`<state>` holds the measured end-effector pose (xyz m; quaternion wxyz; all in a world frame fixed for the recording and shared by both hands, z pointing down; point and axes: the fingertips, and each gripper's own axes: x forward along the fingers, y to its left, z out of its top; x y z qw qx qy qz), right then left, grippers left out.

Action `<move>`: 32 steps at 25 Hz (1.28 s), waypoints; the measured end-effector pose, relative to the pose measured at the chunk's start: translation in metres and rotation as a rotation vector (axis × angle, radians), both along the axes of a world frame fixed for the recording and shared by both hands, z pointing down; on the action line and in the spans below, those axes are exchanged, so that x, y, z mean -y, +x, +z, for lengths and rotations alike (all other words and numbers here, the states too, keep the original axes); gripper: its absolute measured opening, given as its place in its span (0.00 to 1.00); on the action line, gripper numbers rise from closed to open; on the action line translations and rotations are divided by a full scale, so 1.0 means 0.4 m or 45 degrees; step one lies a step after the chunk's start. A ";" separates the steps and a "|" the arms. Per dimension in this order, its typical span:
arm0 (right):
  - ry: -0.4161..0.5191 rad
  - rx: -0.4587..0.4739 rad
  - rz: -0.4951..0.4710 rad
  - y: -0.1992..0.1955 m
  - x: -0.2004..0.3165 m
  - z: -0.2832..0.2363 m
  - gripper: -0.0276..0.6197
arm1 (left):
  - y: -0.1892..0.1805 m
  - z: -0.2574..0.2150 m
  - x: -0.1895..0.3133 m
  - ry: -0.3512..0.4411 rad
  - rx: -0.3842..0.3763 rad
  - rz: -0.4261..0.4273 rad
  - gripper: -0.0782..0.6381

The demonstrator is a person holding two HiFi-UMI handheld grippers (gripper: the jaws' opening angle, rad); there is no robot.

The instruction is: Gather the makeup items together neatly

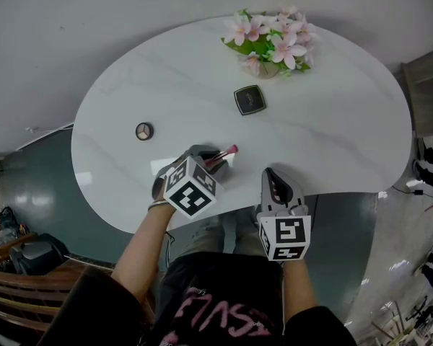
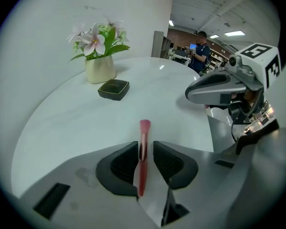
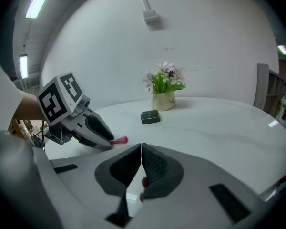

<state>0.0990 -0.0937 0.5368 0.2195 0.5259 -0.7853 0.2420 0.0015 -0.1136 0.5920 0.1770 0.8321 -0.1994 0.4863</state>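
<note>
A pink makeup brush lies between the jaws of my left gripper, its bristle end pointing away over the white table. The left pad touches the handle and a narrow gap shows at the right pad, so the gripper is open. In the head view the brush sticks out of the left gripper near the table's front edge. A black square compact lies farther back, and a small round compact lies to the left. My right gripper is shut and empty at the front edge.
A cream vase of pink flowers stands at the far side, just behind the black compact. A white wall runs behind the table. Chairs and clutter stand on the floor at the lower left, beyond the table's curved edge.
</note>
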 end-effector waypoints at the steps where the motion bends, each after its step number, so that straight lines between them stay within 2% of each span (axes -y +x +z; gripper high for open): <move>1: 0.000 -0.001 0.000 0.001 0.001 0.001 0.14 | 0.000 0.001 0.001 -0.002 0.001 0.008 0.25; 9: 0.001 -0.012 0.003 0.002 0.003 0.000 0.14 | 0.003 0.001 -0.005 0.001 0.023 0.058 0.18; 21: 0.010 -0.006 -0.003 -0.014 0.011 -0.010 0.14 | -0.016 -0.004 -0.008 0.002 0.041 0.075 0.18; 32: 0.013 -0.013 -0.025 -0.035 0.021 -0.015 0.14 | -0.066 -0.022 0.054 0.061 0.079 0.108 0.18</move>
